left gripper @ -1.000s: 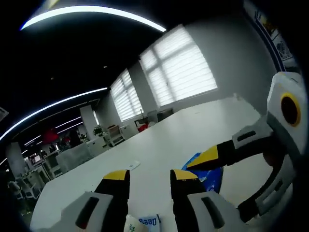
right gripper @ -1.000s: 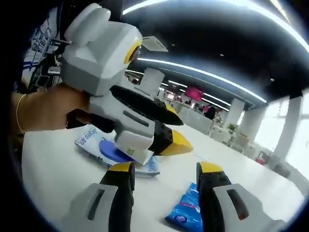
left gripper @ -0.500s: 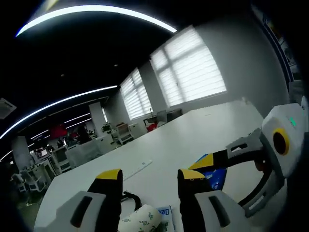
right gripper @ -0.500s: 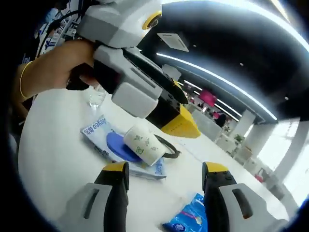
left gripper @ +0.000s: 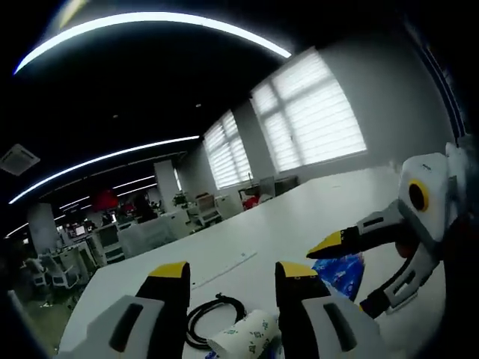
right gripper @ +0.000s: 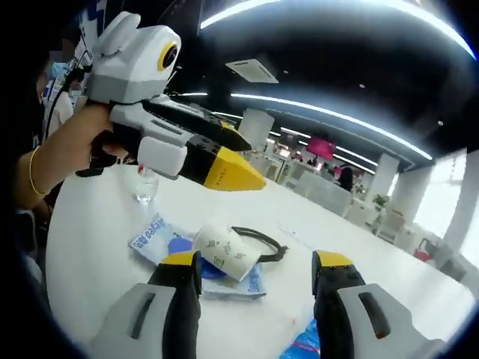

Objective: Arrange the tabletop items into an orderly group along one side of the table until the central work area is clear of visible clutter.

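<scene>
Paper cup [right gripper: 225, 254] lies tipped on the blue-and-white packet [right gripper: 196, 260], black cable [right gripper: 260, 242] just behind, blue pouch [left gripper: 341, 272] beside. Your left gripper [left gripper: 232, 271] and right gripper [right gripper: 257, 262] hover open, empty.

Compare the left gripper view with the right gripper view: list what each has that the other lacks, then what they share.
Left gripper view alone: blinds-covered windows and the right gripper entering from the right.

Right gripper view alone: a clear bottle, a flat blue-and-white packet under the cup, the left gripper and the hand holding it.

Shared: the white table, the toppled patterned paper cup, the coiled black cable and a blue bag.
</scene>
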A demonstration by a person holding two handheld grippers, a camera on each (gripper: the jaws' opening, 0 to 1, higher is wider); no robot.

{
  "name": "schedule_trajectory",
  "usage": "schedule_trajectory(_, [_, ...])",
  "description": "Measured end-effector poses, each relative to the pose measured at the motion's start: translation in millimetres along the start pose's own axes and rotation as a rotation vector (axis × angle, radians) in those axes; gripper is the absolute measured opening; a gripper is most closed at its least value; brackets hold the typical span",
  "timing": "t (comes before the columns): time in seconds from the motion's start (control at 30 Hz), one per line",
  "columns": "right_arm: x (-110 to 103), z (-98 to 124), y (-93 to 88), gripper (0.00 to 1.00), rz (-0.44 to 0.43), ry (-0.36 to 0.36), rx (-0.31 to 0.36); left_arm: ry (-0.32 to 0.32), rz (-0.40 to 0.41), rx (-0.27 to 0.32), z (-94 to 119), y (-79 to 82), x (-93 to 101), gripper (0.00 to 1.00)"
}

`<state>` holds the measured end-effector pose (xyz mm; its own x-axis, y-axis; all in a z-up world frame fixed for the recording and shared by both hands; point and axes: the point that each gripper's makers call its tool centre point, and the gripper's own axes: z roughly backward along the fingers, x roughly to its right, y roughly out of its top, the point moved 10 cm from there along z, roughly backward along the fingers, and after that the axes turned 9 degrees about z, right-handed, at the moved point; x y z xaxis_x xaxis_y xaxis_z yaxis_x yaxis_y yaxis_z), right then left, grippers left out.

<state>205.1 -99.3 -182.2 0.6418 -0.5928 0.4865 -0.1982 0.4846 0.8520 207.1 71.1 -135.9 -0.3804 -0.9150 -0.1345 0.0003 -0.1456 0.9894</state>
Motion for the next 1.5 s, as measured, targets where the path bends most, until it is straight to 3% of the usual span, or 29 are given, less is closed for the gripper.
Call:
schedule_trajectory(0.23, [14.4,-22.4,13.7,0.55,-0.059,-0.018,-0.028,0.045,0.048,-0.042,-4.2,-5.0,-19.8,0.45])
schedule_trajectory(0.37, [21.4,-37.3,16.4,0.53,-0.084,-0.018,-0.050,0.060,0.134,-0.064,-8.1,-13.9,-34.2,0.45])
schedule_trajectory(0.47, [26.0,-47.8,15.6,0.51,-0.122,-0.023,-0.092,0.105,0.121,-0.087,-13.1,-22.3,-44.2,0.45])
schedule_trajectory(0.57, [29.0,-58.3,15.6,0.50,-0.130,-0.024,-0.106,0.116,0.158,-0.112,-18.2,-32.3,-52.5,0.45])
schedule_trajectory(0.77, [29.3,-76.7,9.3,0.50,-0.171,-0.015,-0.154,0.122,0.237,-0.147,-28.0,-48.0,-66.3,0.45])
schedule_trajectory(0.87, [29.3,-86.7,4.6,0.50,-0.156,-0.024,-0.183,0.170,0.148,-0.183,-31.1,-51.4,-71.8,0.44])
schedule_trajectory(1.0, [28.0,-101.8,-4.7,0.51,-0.149,-0.043,-0.240,0.142,0.199,-0.183,-39.5,-53.9,-73.0,0.44])
schedule_trajectory(1.13, [27.2,-111.2,-12.7,0.50,-0.168,-0.060,-0.273,0.151,0.175,-0.217,-45.5,-59.0,-75.3,0.44])
schedule_trajectory(1.2, [28.9,-117.6,-18.2,0.50,-0.196,-0.067,-0.299,0.146,0.217,-0.238,-49.8,-64.0,-78.4,0.44])
schedule_trajectory(1.27, [32.3,-119.7,-23.9,0.52,-0.225,-0.117,-0.350,0.142,0.226,-0.245,-52.8,-66.9,-81.1,0.44])
schedule_trajectory(1.5, [36.0,-131.1,-28.0,0.48,-0.246,-0.125,-0.363,0.136,0.255,-0.305,-63.4,-80.4,-84.3,0.44])
